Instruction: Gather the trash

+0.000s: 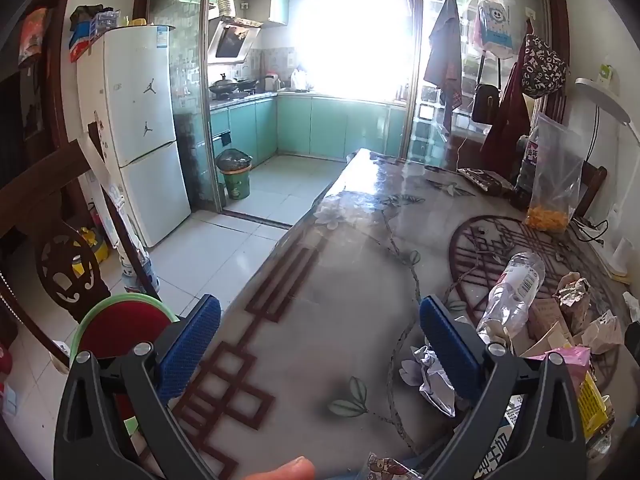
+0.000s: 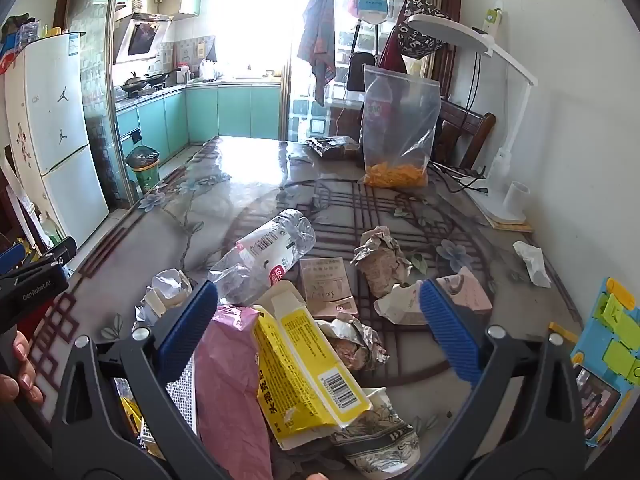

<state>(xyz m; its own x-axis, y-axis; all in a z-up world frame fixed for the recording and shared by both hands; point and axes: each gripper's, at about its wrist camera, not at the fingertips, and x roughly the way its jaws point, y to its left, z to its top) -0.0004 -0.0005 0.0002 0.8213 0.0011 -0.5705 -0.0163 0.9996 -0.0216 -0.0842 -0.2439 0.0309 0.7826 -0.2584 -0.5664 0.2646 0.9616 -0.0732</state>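
Note:
A heap of trash lies on the patterned table (image 2: 248, 184): a crushed clear bottle (image 2: 264, 252), a yellow and white carton (image 2: 308, 376), a pink wrapper (image 2: 228, 376), crumpled foil (image 2: 356, 344) and brown paper wads (image 2: 380, 260). My right gripper (image 2: 320, 328) hangs open above the carton and wrapper, touching nothing. In the left wrist view the bottle (image 1: 512, 292) and a foil scrap (image 1: 436, 380) lie to the right. My left gripper (image 1: 320, 348) stands open over bare tabletop, left of the heap.
A zip bag with orange snacks (image 2: 396, 128) and a white desk lamp (image 2: 500, 140) stand at the table's far right. A green lined bin (image 1: 236, 174) sits on the kitchen floor by the fridge (image 1: 140, 128). A red-topped stool (image 1: 120, 328) is beside the table's left edge.

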